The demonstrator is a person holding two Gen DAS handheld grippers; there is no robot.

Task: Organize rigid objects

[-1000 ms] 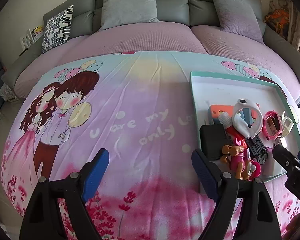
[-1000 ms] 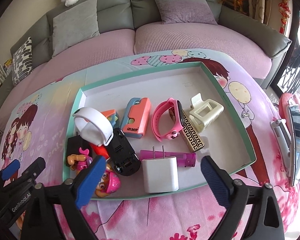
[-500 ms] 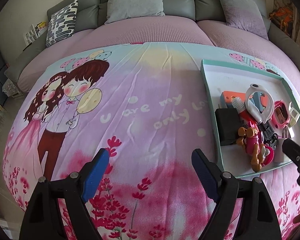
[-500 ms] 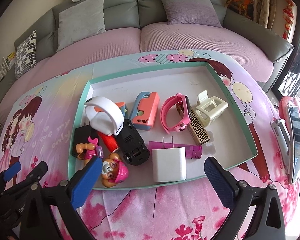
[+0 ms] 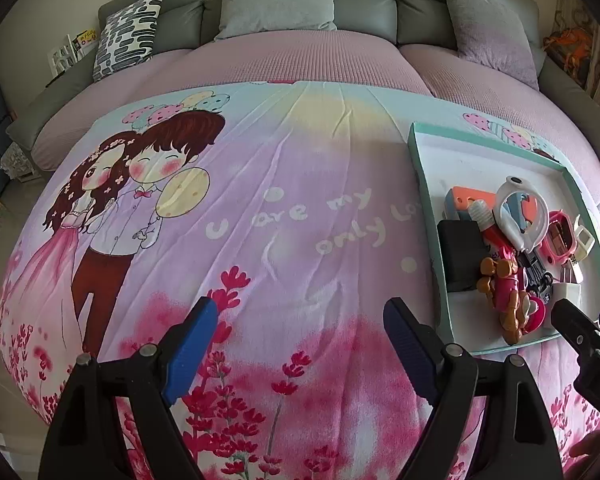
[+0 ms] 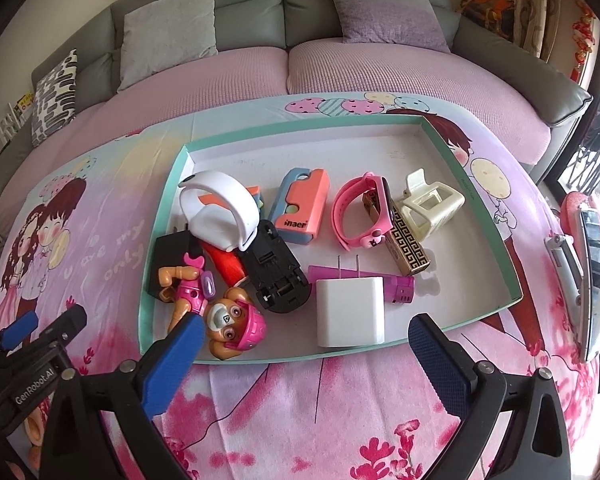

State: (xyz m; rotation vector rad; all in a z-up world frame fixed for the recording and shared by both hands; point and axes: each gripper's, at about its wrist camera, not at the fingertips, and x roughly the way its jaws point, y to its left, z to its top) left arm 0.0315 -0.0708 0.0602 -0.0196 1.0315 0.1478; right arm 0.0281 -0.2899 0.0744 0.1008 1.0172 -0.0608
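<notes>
Cartoon-printed pink cloth covers the table (image 6: 300,408); the white plastic charger block (image 6: 350,312), light and slick, is best pinched across its flat sides inside the teal-rimmed tray (image 6: 512,280). Both the left gripper (image 5: 296,344) and right gripper (image 6: 306,360) are spread, empty.

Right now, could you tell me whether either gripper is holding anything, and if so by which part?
Nothing is held. The left gripper stands open over bare cloth, and the right gripper stands open at the tray's near edge, touching no item.

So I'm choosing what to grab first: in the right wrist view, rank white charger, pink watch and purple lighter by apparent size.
1. White charger, though nearest the camera.
2. Pink watch.
3. Purple lighter, partly hidden behind the charger.
</notes>
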